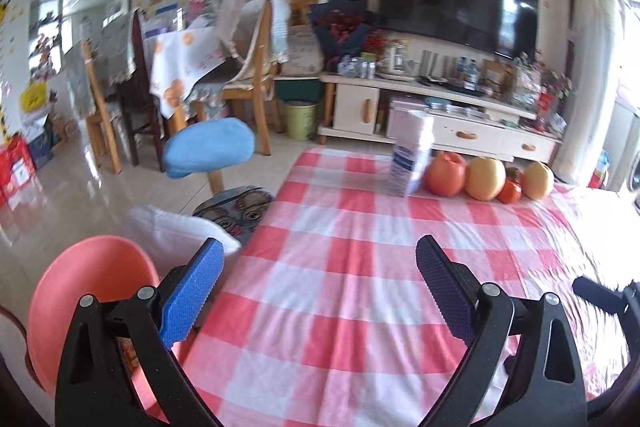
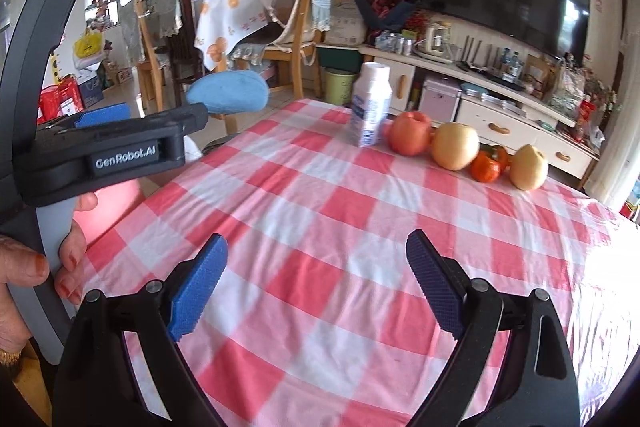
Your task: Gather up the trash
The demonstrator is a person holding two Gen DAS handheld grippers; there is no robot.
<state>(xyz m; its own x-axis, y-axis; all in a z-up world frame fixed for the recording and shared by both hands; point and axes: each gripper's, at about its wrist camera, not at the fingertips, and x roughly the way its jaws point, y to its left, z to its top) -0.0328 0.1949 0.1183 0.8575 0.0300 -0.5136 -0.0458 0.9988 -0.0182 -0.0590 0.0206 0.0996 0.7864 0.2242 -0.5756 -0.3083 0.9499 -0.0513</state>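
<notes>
A white and blue milk carton point(image 1: 412, 153) point(image 2: 370, 105) stands upright at the far edge of the red-and-white checked tablecloth point(image 1: 360, 287) point(image 2: 340, 227). My left gripper point(image 1: 320, 259) hovers open over the table's left edge, nothing between its fingers. Below it to the left sits a pink round bin point(image 1: 88, 291). My right gripper point(image 2: 316, 251) is open above the cloth's near middle and holds nothing. In the right wrist view a hand point(image 2: 40, 267) holds the left gripper's body point(image 2: 100, 151) at the left.
Beside the carton lie an apple point(image 2: 410, 133), two pears point(image 2: 454, 145) point(image 2: 528, 167) and small orange fruits point(image 2: 486, 167). A blue-cushioned stool point(image 1: 210, 147) and white cloth point(image 1: 172, 231) stand left of the table. Chairs, a TV cabinet point(image 1: 440, 123) and a green bucket point(image 1: 300, 119) are behind.
</notes>
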